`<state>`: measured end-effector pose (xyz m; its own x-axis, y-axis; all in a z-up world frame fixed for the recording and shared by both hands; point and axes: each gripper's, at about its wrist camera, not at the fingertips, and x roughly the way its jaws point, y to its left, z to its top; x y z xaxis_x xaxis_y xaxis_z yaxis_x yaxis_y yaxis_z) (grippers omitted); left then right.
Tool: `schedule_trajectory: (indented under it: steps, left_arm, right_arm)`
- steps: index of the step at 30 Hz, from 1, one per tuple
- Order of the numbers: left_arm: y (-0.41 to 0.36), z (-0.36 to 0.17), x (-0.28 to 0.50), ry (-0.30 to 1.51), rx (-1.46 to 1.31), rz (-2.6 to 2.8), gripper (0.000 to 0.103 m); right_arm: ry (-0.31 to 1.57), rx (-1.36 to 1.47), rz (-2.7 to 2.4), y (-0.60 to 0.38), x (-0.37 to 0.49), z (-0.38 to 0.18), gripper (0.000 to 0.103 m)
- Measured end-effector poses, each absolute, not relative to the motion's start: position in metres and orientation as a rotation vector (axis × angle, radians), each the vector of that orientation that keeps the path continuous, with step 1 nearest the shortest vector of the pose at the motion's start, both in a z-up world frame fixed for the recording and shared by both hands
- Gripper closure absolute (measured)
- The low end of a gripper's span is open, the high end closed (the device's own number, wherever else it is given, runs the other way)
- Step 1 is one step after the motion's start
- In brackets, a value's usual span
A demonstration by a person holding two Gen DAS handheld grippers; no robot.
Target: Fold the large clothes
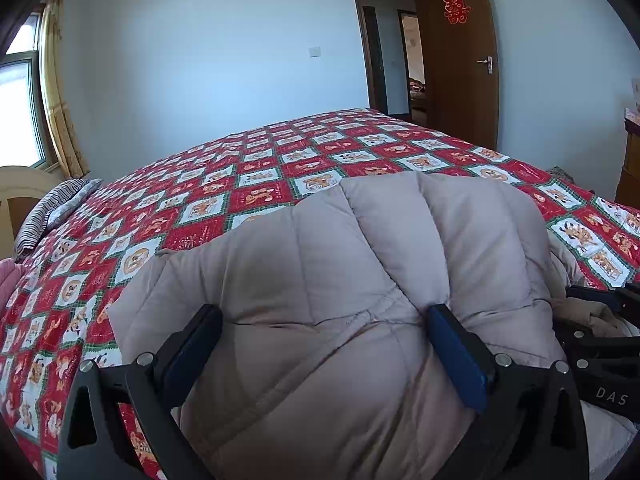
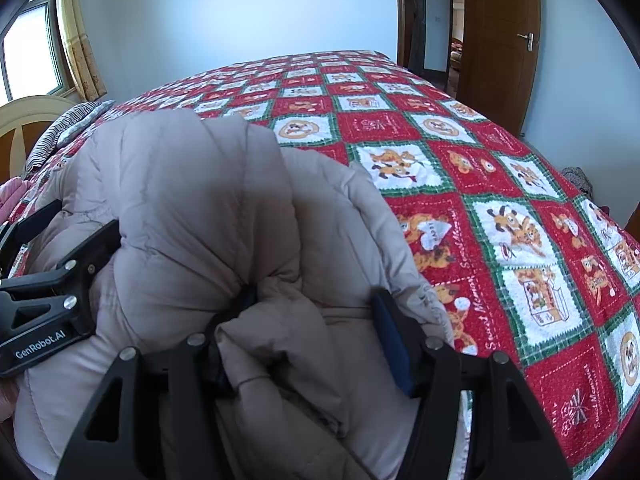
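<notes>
- Nearest in the left wrist view, the left gripper [image 1: 324, 320] has its two black fingers spread wide, with a thick bulge of the padded coat [image 1: 320, 280] swelling up between them.
- The blue pad of its right-hand finger [image 1: 456, 356] presses into the quilted cloth; the other finger lies against the coat's side. Whether the bulge is truly pinched or the fingers only rest around it cannot be told.
- In the right wrist view, the right gripper [image 2: 316, 304] stands about half open, a wad of the same coat [image 2: 192, 200] bunched between its fingers.
- Its left finger is mostly buried in a fold, and the dark-padded right finger [image 2: 392, 336] touches the coat's folded edge. It seems to hold the thick wad, though the contact on the buried side is hidden.
- The two grippers sit close side by side: the right one shows at the right edge of the left view, the left one at the left edge of the right view, both on the coat.
- The coat, pale grey-beige and quilted in long channels, lies heaped at the near edge of the bed, on top of the bedspread [image 1: 248, 184].
- The bedspread is red, white and green patchwork with cartoon animals, and stretches flat away from the coat.
- Further left, a striped pillow [image 1: 52, 208] lies by a cream headboard [image 2: 24, 120].
- Beyond the bed, a pale wall, a window with a yellow curtain [image 1: 60, 92] on the left.
- Far right, a brown door [image 2: 500, 40] stands open, a red paper ornament [image 1: 456, 9] on it.
</notes>
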<state>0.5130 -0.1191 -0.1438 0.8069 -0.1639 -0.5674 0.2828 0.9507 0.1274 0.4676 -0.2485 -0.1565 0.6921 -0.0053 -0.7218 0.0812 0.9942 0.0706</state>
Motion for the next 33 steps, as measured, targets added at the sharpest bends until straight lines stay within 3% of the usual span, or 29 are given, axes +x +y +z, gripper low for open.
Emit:
schedule_trajectory:
  steps: [14, 20, 24, 26, 29, 33]
  left_arm:
    - [-0.124, -0.139, 0.508, 0.583, 0.25, -0.213, 0.001]
    - [-0.102, -0.112, 0.484, 0.558, 0.252, -0.163, 0.001]
    - [-0.054, -0.103, 0.472, 0.558, 0.213, -0.127, 0.001]
    - [-0.025, -0.108, 0.468, 0.614, 0.131, -0.134, 0.001]
    - [0.006, -0.12, 0.453, 0.682, -0.024, -0.169, 0.001]
    - [-0.001, -0.131, 0.435, 0.693, -0.045, -0.2, 0.001]
  right_arm:
    - [0.805, 0.144, -0.033, -0.254, 0.469, -0.159, 0.039]
    - [0.797, 0.172, -0.004, -0.26, 0.466, -0.156, 0.038]
    - [0.74, 0.203, 0.062, -0.275, 0.445, -0.142, 0.024]
    - [0.708, 0.183, 0.096, -0.277, 0.434, -0.135, 0.023]
    - [0.657, 0.132, 0.049, -0.281, 0.421, -0.121, 0.003]
    - [0.647, 0.142, 0.061, -0.291, 0.425, -0.108, 0.0]
